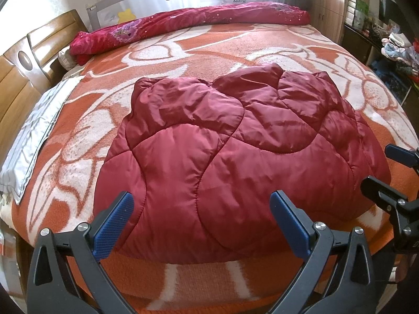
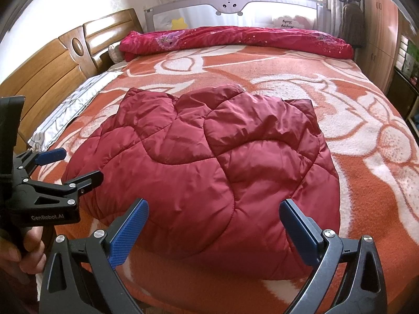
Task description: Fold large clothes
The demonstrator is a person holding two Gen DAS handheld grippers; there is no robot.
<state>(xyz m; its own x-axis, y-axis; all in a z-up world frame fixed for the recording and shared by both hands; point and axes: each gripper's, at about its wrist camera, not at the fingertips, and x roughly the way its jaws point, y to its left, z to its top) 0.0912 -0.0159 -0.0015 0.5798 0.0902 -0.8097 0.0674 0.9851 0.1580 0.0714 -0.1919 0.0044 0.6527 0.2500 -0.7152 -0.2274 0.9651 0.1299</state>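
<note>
- Where the next move is concerned, one relation is noted: the quilted jacket [image 1: 222, 141] lies straight ahead of both grippers, its near hem closest to them and its long axis judged to run away toward the far side of the bed [image 1: 262, 47].
- Left gripper [image 1: 201, 225]: jaws spread wide, nothing held; its blue pads are seen over the near left part of the hem, whether touching cannot be told.
- Right gripper [image 2: 214, 233]: jaws likewise spread and empty, framing the near right part of the hem. Neither gripper is clearly nearer; each is judged best placed for its own corner.
- Position of item: on the orange-and-white patterned blanket [image 2: 366, 157], toward the near edge, well apart from the rolled red floral quilt [image 2: 235, 39] at the far side.
- Appearance of item: dark red, glossy shell, padded, stitched in curved seams. It is already doubled into a rounded bundle, with lobes of folded fabric piled at the far end. Edges are puffy, not flat; the material is judged slippery and springy.
- A hand [image 2: 23, 248] is seen gripping the left tool's handle in the right wrist view.
</note>
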